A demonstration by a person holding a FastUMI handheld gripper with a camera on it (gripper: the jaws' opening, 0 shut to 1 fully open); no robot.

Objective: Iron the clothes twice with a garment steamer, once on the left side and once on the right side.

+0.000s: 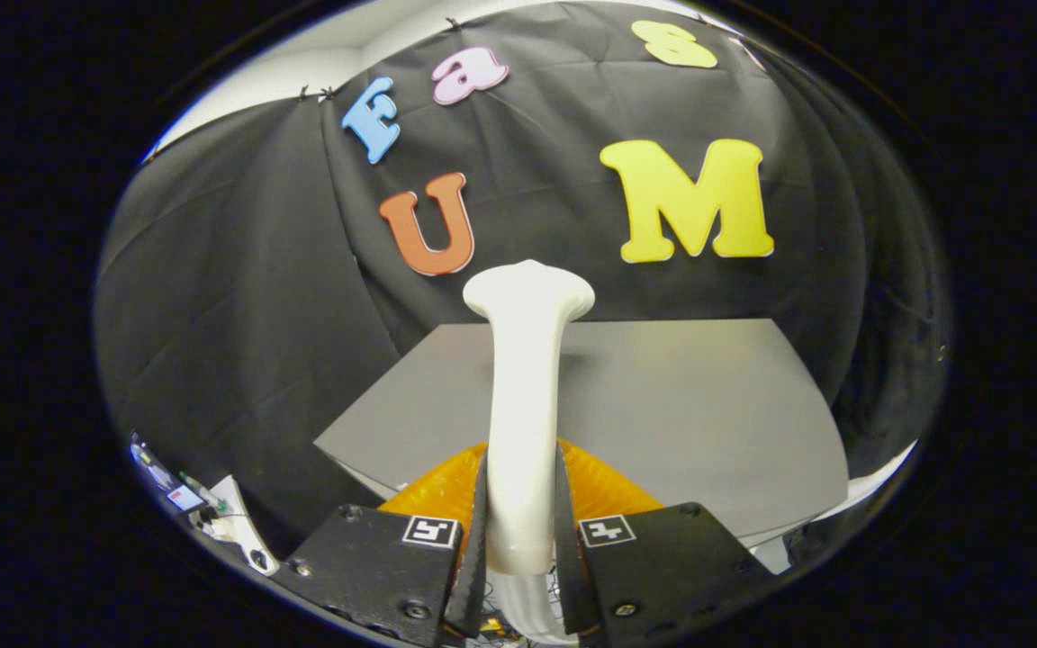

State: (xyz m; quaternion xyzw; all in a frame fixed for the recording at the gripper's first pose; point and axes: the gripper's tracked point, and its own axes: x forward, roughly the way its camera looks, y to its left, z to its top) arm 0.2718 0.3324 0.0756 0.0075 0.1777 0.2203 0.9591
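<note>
A white garment steamer (526,396) stands up between my fingers, its flared head (529,292) pointing away toward the booth wall. My gripper (520,526) is shut on the steamer's handle, both fingers pressing its sides. A ribbed hose end (523,607) shows below the handle. An orange garment (446,490) lies on the grey table (698,405) just beyond my fingers, mostly hidden behind the steamer and the fingers. The steamer head is held above the table, apart from the garment.
The grey table stretches beyond the garment to the black cloth wall (239,297). Low on the left, off the table, sit a small lit device and some cables (199,504).
</note>
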